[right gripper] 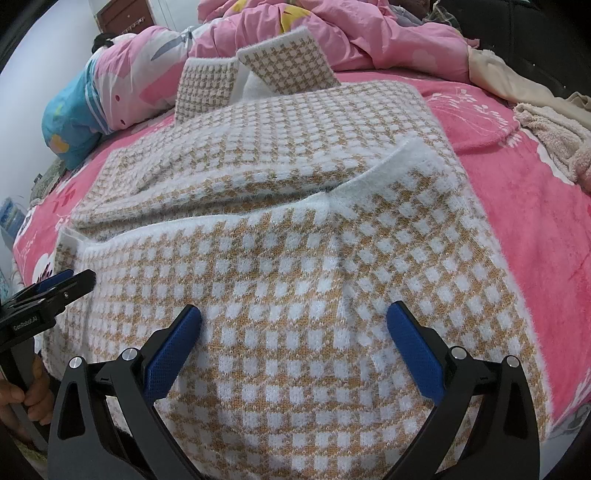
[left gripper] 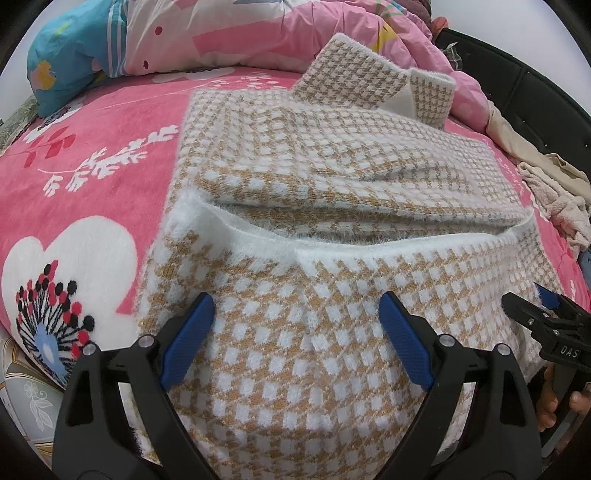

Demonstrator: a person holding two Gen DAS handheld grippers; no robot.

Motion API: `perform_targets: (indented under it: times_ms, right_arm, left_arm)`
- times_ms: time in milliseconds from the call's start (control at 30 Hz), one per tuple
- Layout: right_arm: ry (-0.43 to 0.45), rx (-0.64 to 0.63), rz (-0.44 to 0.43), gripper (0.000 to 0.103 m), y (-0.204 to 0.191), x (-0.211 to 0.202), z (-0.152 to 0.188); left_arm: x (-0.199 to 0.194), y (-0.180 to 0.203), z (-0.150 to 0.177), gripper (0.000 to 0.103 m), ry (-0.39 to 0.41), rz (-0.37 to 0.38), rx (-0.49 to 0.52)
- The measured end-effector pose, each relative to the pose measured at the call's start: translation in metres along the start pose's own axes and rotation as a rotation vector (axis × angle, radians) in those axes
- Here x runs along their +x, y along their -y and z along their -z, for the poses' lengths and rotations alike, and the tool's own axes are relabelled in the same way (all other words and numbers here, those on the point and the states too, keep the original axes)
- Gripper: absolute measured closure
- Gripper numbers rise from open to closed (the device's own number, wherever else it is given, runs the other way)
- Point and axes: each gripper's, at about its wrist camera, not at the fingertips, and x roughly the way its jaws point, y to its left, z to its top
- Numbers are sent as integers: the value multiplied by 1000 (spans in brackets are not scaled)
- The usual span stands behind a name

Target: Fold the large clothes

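A tan-and-white houndstooth knit sweater [left gripper: 332,166] [right gripper: 280,236] lies on the pink bed, its lower part folded up with the fuzzy white hem [left gripper: 369,251] [right gripper: 229,221] running across the middle. Two sleeve cuffs [left gripper: 376,74] [right gripper: 288,62] point toward the far pillows. My left gripper [left gripper: 297,310] hovers open over the near fold, with nothing between its blue pads. My right gripper [right gripper: 293,321] is open too, above the same fold further right. Each gripper shows at the edge of the other's view: the right one [left gripper: 532,306], the left one [right gripper: 70,284].
The bed has a pink floral blanket [left gripper: 92,155] [right gripper: 524,229]. A pink quilt [left gripper: 258,33] [right gripper: 332,29] and a blue pillow [left gripper: 62,66] [right gripper: 70,122] are piled at the far side. Beige cloths [left gripper: 554,192] [right gripper: 546,125] lie at the right by a black headboard [left gripper: 517,74].
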Motion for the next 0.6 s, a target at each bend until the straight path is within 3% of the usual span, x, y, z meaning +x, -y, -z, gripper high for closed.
perform_targets:
  times_ms: [600]
  right_arm:
    - [1, 2, -4, 6, 0, 1, 0]
  left_arm:
    - [1, 2, -1, 14, -1, -5, 7]
